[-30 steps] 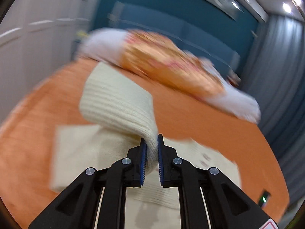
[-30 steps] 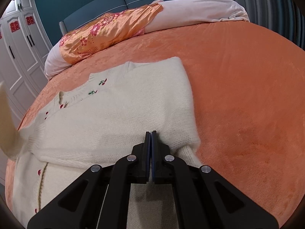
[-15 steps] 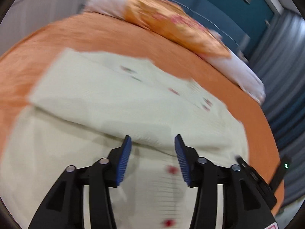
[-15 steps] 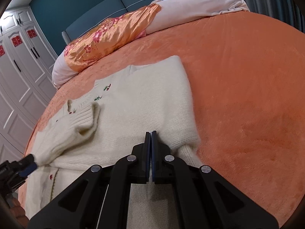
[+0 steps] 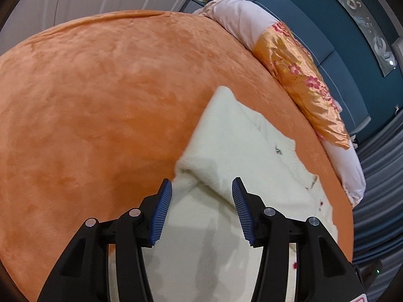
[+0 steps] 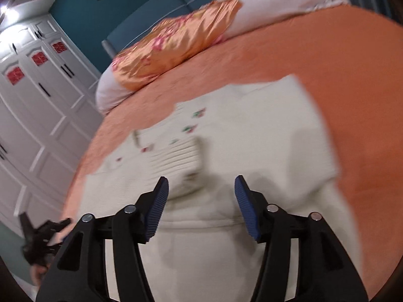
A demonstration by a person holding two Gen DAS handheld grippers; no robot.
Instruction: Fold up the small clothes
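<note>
A cream knitted cardigan [image 5: 241, 156] with small red buttons and flower embroidery lies flat on the orange bed cover [image 5: 100, 88]. It also shows in the right wrist view [image 6: 252, 138], with one sleeve cuff [image 6: 181, 156] folded across its front. My left gripper [image 5: 201, 201] is open and empty, low over the cardigan's left edge. My right gripper [image 6: 201, 201] is open and empty, over the cardigan's lower middle. The left gripper [image 6: 42, 236] shows at the lower left of the right wrist view.
An orange floral satin pillow [image 5: 302, 75] and pale pink bedding [image 5: 239, 22] lie at the head of the bed by the blue headboard [image 6: 151, 17]. White wardrobe doors [image 6: 37, 100] stand at the left. Grey curtains [image 5: 377, 176] hang at the right.
My left gripper let go of the sleeve, laid it over the cardigan's front and drew back to the left edge. My right gripper opened and let go of the fabric.
</note>
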